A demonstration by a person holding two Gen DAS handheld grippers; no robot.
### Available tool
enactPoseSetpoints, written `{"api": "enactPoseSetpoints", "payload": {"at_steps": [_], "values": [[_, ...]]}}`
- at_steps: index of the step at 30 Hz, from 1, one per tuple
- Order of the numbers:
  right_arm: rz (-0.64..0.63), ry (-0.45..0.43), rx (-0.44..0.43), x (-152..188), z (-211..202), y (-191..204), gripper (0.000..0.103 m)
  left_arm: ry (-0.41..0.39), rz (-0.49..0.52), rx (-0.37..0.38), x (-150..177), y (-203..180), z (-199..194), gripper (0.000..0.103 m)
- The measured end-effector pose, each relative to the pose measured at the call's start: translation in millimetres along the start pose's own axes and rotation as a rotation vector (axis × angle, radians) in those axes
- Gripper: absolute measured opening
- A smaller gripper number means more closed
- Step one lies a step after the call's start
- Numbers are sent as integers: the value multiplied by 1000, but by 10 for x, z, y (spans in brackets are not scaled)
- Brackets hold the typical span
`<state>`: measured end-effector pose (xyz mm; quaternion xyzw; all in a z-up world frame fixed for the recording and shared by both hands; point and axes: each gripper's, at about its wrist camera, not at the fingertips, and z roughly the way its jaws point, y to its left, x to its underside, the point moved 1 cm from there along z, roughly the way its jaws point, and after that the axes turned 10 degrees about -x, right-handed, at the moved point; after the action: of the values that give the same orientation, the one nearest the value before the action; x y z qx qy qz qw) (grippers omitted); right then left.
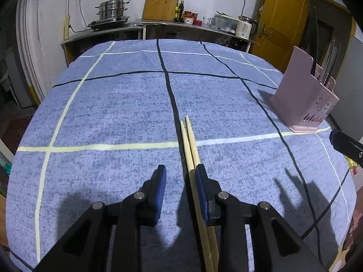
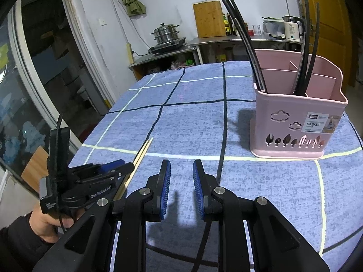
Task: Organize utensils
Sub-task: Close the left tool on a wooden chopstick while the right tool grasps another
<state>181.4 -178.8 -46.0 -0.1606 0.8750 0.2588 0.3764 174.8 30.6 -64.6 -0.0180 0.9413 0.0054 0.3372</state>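
A pair of pale wooden chopsticks (image 1: 190, 145) lies side by side on the blue checked cloth of the table (image 1: 109, 113), tips pointing toward the far edge, alongside a dark stripe and crossing a pale one. Their near part runs between the fingers of the left tongs (image 1: 180, 176). The sticks lie close against the inner pad of the right-hand finger, while the left-hand finger stands apart from them, so these tongs are parted and not clamping. From the right wrist view the left tongs (image 2: 122, 166) are held low over the cloth near the table's left edge, roughly level, with the chopsticks (image 2: 140, 156) sticking out ahead of them; a hand (image 2: 47, 224) in a dark sleeve grips the handle from below.

The right tongs (image 2: 181, 170) hover above the cloth nearer the middle of the near edge, pointing toward the far side, fingers spread with only cloth between them, touching nothing.

A pink utensil basket (image 2: 295, 122) stands on the table toward the right edge, well apart from the chopsticks. It has inner dividers and cut-out cloud and leaf shapes on its front, and long dark utensils (image 2: 249, 45) stand upright in its compartments.

Beyond the far edge, a steel counter (image 1: 186, 26) carries a stacked steamer pot (image 1: 112, 9), a cutting board (image 1: 163, 2) and a kettle (image 1: 246, 26).
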Motion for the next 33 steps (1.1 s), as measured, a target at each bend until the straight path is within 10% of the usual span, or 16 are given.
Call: {"api": "enactPoseSetpoints", "payload": {"at_steps": [16, 26, 33], "values": [[-10, 18, -34, -44, 161, 92, 21, 14, -47, -100, 0, 277, 2, 17], [-24, 101, -90, -154, 792, 293, 21, 59, -204, 9, -59, 587, 71, 17], [-28, 161, -104, -186, 1179, 409, 21, 39, -137, 6, -168, 558, 183, 16]]}}
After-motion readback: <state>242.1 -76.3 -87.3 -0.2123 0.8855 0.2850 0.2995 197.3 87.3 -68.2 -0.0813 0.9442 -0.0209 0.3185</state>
